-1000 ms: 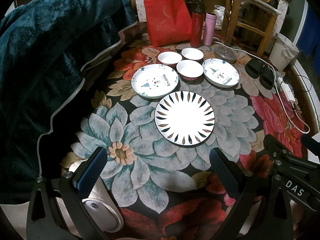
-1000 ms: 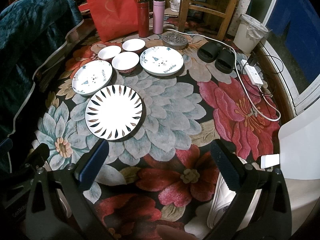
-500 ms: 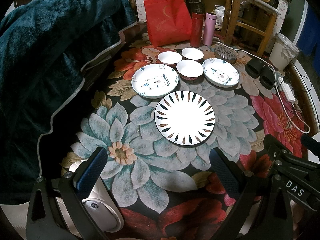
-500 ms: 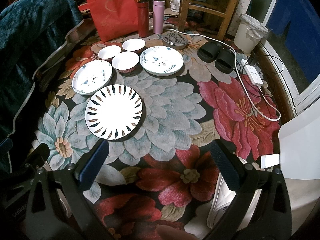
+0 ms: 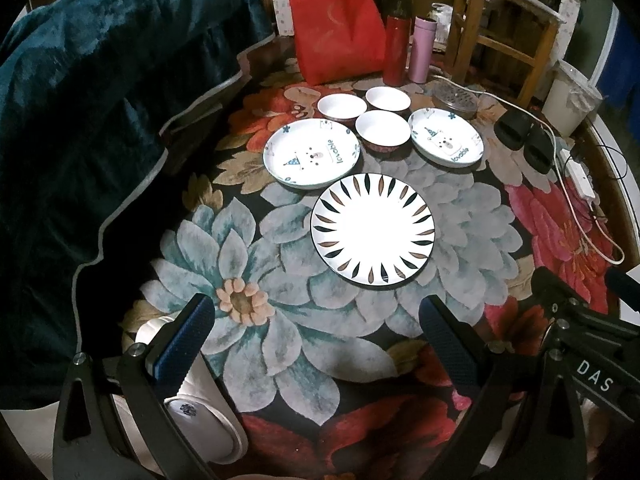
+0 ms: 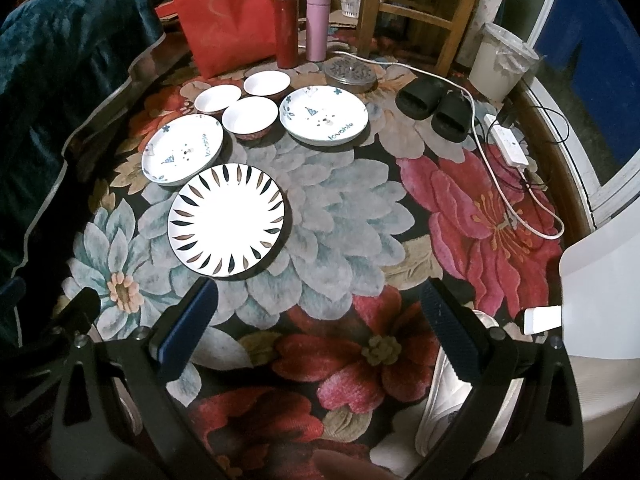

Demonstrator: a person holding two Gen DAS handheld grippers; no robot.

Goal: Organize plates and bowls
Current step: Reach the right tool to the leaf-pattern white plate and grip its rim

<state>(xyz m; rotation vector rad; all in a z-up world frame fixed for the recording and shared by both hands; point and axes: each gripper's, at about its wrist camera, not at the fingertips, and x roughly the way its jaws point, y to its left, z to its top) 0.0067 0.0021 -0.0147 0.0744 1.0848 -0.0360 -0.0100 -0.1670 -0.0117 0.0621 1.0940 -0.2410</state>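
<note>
Fingers [image 5: 188, 344] on the left gripper [image 5: 316, 340] and right gripper [image 6: 320, 320] are spread, empty. Glazed white ceramic plate with dark petal rim [image 5: 373, 228] sits on the floral rug [image 5: 460, 216] just ahead; slippery, chippable, so I'd pinch the rim.

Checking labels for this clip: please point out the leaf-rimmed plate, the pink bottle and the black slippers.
leaf-rimmed plate [image 5: 373, 229]: left wrist view, on its white centre.
pink bottle [image 6: 317, 27]: right wrist view, on mid-body.
black slippers [image 6: 420, 98]: right wrist view, on the nearer-left slipper's strap.
</note>
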